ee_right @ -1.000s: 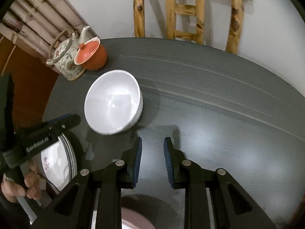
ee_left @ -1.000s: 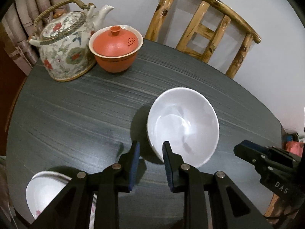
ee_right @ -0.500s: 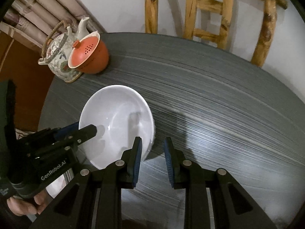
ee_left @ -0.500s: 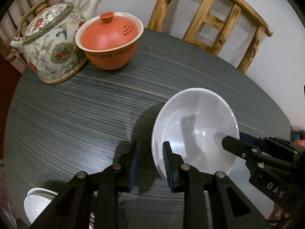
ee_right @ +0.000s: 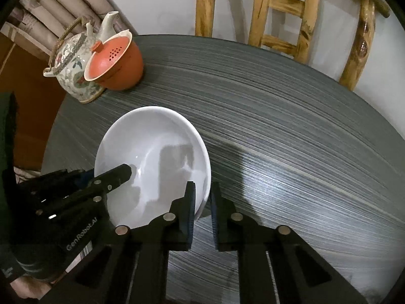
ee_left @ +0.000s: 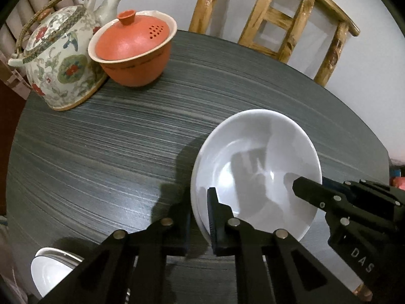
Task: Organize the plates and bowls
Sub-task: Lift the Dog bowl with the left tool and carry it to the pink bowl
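A large white bowl (ee_left: 255, 167) sits on the dark round table (ee_left: 101, 152); it also shows in the right wrist view (ee_right: 149, 162). My left gripper (ee_left: 200, 217) is open and straddles the bowl's near left rim, one finger inside, one outside. My right gripper (ee_right: 202, 210) is open and straddles the bowl's right rim the same way. Each gripper shows in the other's view, reaching over the bowl (ee_left: 354, 207) (ee_right: 76, 195). White plates (ee_left: 50, 276) lie at the table's near left edge.
A floral teapot (ee_left: 58, 60) and an orange lidded bowl (ee_left: 134, 50) stand at the far left of the table. A wooden chair (ee_left: 278, 15) stands behind the table against a white wall. The table's right half (ee_right: 303, 152) is bare dark wood grain.
Both grippers have moved forward to the white bowl. Their jaws now straddle its rim on opposite sides, where before they were short of it.
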